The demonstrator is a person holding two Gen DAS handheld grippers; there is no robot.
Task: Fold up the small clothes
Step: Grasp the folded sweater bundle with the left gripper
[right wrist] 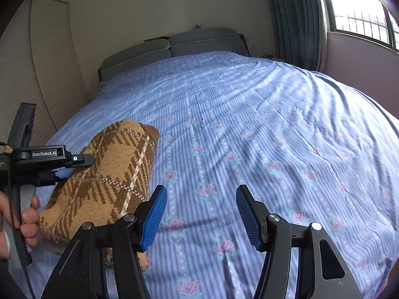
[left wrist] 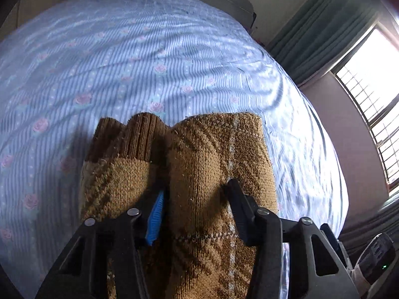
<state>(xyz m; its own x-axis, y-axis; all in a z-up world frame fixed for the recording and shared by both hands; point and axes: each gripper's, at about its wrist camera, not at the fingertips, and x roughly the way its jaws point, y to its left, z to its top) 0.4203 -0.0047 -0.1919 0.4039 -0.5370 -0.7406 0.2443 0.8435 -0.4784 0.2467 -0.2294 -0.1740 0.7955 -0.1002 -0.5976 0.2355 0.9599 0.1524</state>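
Observation:
A small brown plaid knit sweater (left wrist: pixel 199 174) is folded into a thick bundle. My left gripper (left wrist: pixel 197 199) is shut on it, with the fabric bulging between the jaws and over the blue pad (left wrist: pixel 155 218). In the right wrist view the same sweater (right wrist: pixel 104 177) shows at the left, held by the left gripper (right wrist: pixel 72 167) just above the bed. My right gripper (right wrist: pixel 200 214) is open and empty, to the right of the sweater, above the bedsheet.
The bed has a blue striped sheet with pink roses (right wrist: pixel 249 137). A grey headboard (right wrist: pixel 174 44) stands at the far end. A window (right wrist: pixel 359 7) and green curtains (right wrist: pixel 294 17) are on the right. A white wardrobe (right wrist: pixel 49 74) is on the left.

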